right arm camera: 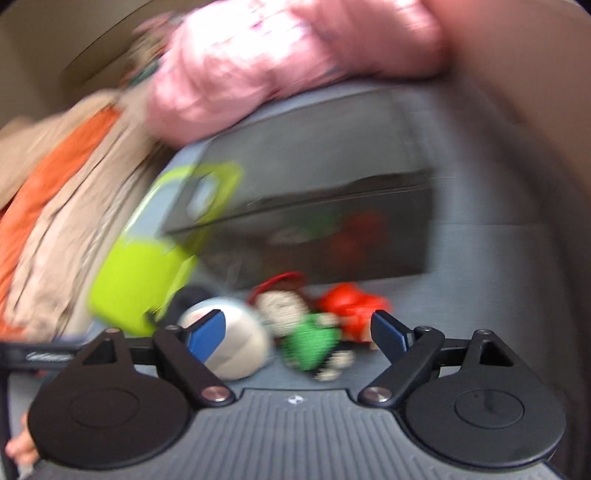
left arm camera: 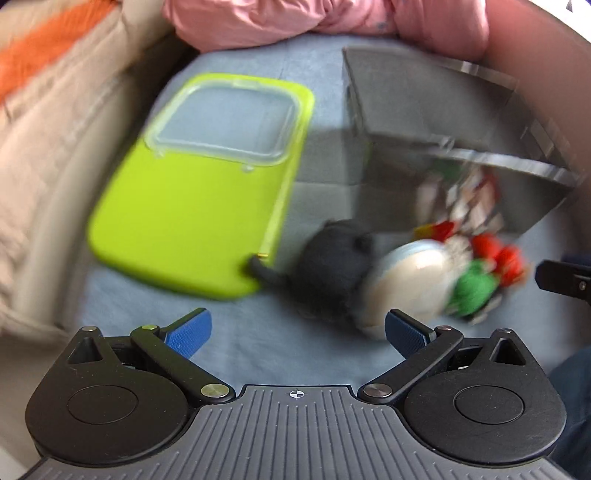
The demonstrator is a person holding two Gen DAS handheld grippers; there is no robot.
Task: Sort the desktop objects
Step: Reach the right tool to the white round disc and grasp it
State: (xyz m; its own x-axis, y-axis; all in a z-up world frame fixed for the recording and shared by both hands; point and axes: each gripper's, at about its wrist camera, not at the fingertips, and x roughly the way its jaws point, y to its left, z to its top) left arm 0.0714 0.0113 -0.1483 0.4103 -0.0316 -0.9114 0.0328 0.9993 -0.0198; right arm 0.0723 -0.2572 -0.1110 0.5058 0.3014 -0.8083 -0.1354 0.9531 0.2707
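- Blue-grey cloth [left arm camera: 229, 354] covers the surface we work over, possibly a bed; pink bedding [left arm camera: 258, 22] and beige-and-orange fabric [left arm camera: 48, 85] are heaped along its far edges.
- On it we see a lime-green board [left arm camera: 184, 206], a clear lid [left arm camera: 225, 122] and a dark grey box [left arm camera: 436, 110].
- Our left hand-held gripper [left arm camera: 298, 332] hangs with fingers apart, empty; a dark pouch [left arm camera: 328, 266] and round white tin [left arm camera: 402, 280] lie just beyond.
- Our right hand-held gripper [right arm camera: 298, 332] is spread too, nothing clamped; the green-and-red knitted doll [right arm camera: 306, 332] lies between its fingers, blurred.
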